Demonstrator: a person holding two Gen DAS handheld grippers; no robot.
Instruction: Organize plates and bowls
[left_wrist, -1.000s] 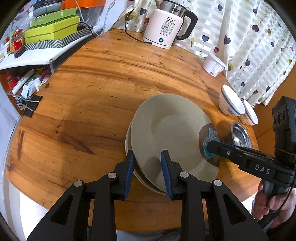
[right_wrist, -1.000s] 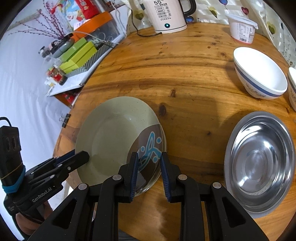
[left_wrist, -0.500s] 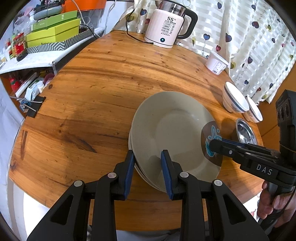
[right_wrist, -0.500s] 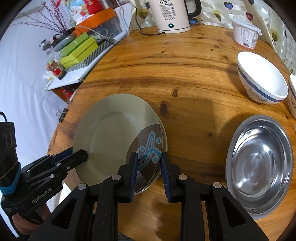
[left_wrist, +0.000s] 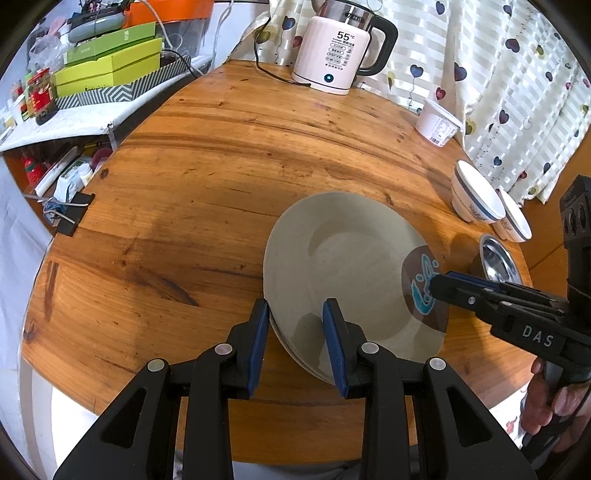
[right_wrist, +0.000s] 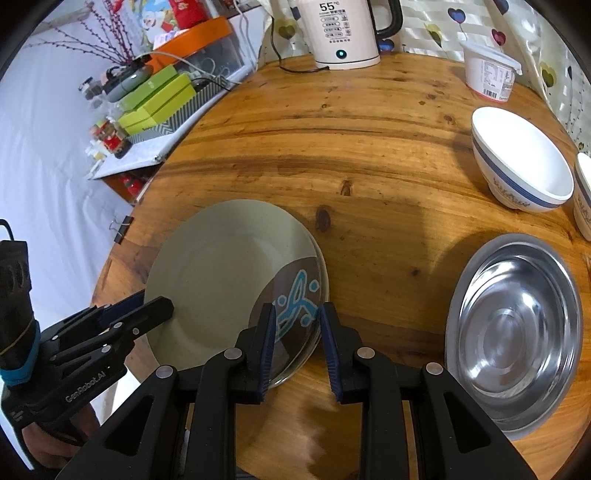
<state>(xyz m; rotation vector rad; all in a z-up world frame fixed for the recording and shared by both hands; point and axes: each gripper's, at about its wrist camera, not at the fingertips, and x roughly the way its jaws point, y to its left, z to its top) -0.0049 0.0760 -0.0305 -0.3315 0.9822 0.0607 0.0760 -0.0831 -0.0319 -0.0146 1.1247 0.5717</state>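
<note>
Plates, glazed grey-green stoneware with a brown-and-blue patch, sit stacked near the tabletop's front edge. The left claw straddles the near rim, spread, gripping nothing; the right claw likewise brackets the painted rim, spread. Judged: square up the stack gently, pushing evenly. Further right lies a shiny steel bowl, then white blue-banded bowls.

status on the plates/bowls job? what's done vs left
Done: the grey-green ceramic plates look stacked, a second rim showing under the top one. In hand: the left hand-held gripper and right hand-held gripper straddle opposite edges of that stack; whether they grip it is unclear. Left: the two white blue-banded bowls stand side by side, unstacked, and the stainless steel bowl sits alone.
</note>
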